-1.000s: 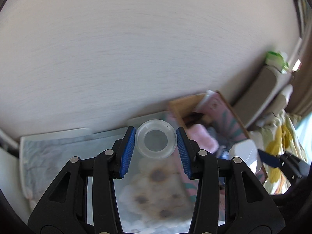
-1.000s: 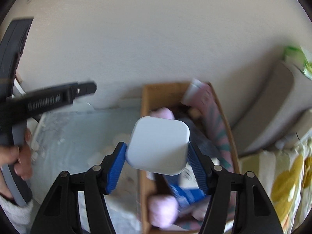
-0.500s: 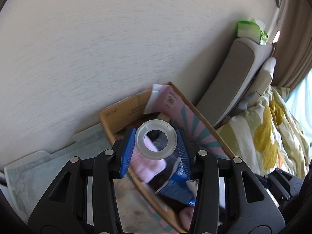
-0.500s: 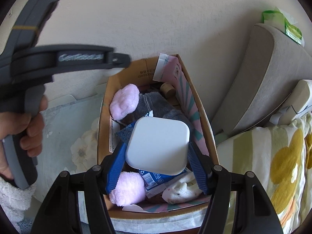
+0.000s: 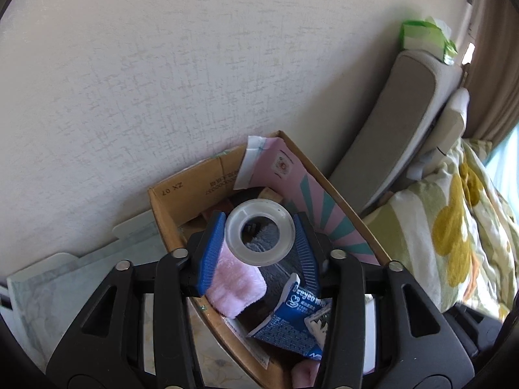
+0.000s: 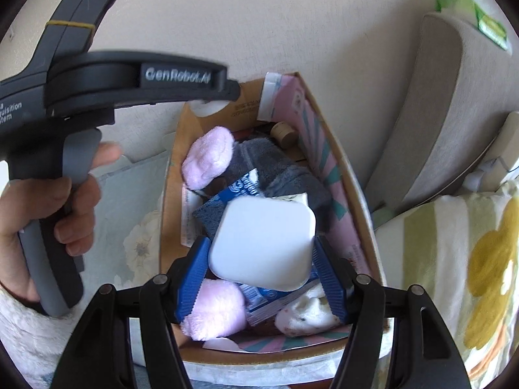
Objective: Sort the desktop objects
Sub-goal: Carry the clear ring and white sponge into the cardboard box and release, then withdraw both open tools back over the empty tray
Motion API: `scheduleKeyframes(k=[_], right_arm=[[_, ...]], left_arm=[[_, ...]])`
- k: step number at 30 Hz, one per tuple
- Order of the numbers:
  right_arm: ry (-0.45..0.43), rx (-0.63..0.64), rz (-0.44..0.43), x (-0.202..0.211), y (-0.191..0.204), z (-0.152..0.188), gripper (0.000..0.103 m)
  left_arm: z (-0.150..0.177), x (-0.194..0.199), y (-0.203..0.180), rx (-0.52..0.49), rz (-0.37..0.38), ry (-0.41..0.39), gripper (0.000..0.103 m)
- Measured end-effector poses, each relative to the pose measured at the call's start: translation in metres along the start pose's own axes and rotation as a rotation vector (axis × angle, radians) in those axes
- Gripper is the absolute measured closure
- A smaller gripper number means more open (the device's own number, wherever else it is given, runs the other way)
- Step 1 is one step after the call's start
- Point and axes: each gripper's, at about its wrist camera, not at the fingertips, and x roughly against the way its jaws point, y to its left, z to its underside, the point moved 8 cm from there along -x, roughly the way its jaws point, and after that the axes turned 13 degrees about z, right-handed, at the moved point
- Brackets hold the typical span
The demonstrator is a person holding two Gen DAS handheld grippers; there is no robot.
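Note:
My left gripper (image 5: 259, 243) is shut on a clear tape roll (image 5: 259, 238) and holds it above the open cardboard box (image 5: 168, 194). My right gripper (image 6: 262, 259) is shut on a white rounded square case (image 6: 262, 246) and holds it over the same box (image 6: 170, 194). The box holds pink fluffy socks (image 6: 207, 157), a grey sock (image 6: 279, 168), a blue packet (image 5: 292, 321) and a small white patterned sock (image 6: 308, 317). The left gripper's body (image 6: 129, 81) and the hand on it show at the left of the right wrist view.
The box stands against a pale wall (image 5: 162, 64) on a floral table cover (image 6: 136, 220). A grey cushion (image 6: 454, 113) with a green tissue pack (image 6: 470, 9) leans at the right. A yellow-flowered blanket (image 5: 460, 236) lies beside the box.
Both grippers have moved from over the table cover to above the box, each still holding its object. The left gripper has come closer over the box's far end.

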Motion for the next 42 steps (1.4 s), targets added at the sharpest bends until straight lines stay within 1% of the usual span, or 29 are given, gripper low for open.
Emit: scheduleKeyframes(k=[1, 2, 3, 8, 16, 21, 24, 27, 29, 31, 33, 34, 37, 42], right_arm=[[-0.003, -0.016, -0.004, 0.0, -0.001, 0.0, 0.017], [-0.02, -0.036, -0.006, 0.001, -0.003, -0.001, 0.003], [-0.036, -0.048, -0.002, 0.003, -0.005, -0.003, 0.0], [-0.063, -0.037, 0.038, 0.008, -0.011, -0.005, 0.0], [-0.092, -0.028, 0.048, 0.017, -0.007, -0.007, 0.0], [-0.118, -0.014, 0.058, 0.028, -0.001, -0.009, 0.0], [-0.111, 0.004, 0.08, 0.038, 0.006, -0.01, 0.0], [-0.111, 0.015, 0.109, 0.051, 0.013, -0.012, 0.0], [-0.109, 0.015, 0.121, 0.06, 0.02, -0.015, 0.0], [-0.107, 0.016, 0.123, 0.069, 0.029, -0.019, 0.0], [-0.104, 0.026, 0.123, 0.077, 0.042, -0.022, 0.0], [-0.105, 0.038, 0.123, 0.082, 0.051, -0.024, 0.0], [-0.109, 0.072, 0.123, 0.09, 0.079, -0.026, 0.0], [-0.119, 0.122, 0.103, 0.094, 0.122, -0.026, 0.0]], left_arm=[[-0.001, 0.001, 0.001, 0.016, -0.003, -0.008, 0.025], [-0.002, 0.002, 0.001, 0.022, -0.003, -0.016, 0.002], [-0.003, 0.006, 0.001, 0.023, -0.002, -0.04, 0.0], [-0.003, 0.011, 0.002, 0.012, -0.032, -0.044, 0.0], [-0.001, 0.025, 0.003, 0.003, -0.049, -0.059, 0.0], [0.0, 0.043, 0.004, 0.002, -0.06, -0.077, 0.0], [0.003, 0.059, 0.009, 0.009, -0.092, -0.076, 0.0], [0.008, 0.086, 0.019, 0.022, -0.122, -0.092, 0.0], [0.012, 0.109, 0.03, 0.048, -0.158, -0.105, 0.0], [0.02, 0.139, 0.046, 0.079, -0.213, -0.131, 0.0], [0.026, 0.16, 0.059, 0.096, -0.259, -0.142, 0.0], [0.033, 0.174, 0.07, 0.11, -0.299, -0.146, 0.0], [0.05, 0.207, 0.094, 0.16, -0.37, -0.148, 0.0], [0.084, 0.253, 0.13, 0.275, -0.414, -0.175, 0.0]])
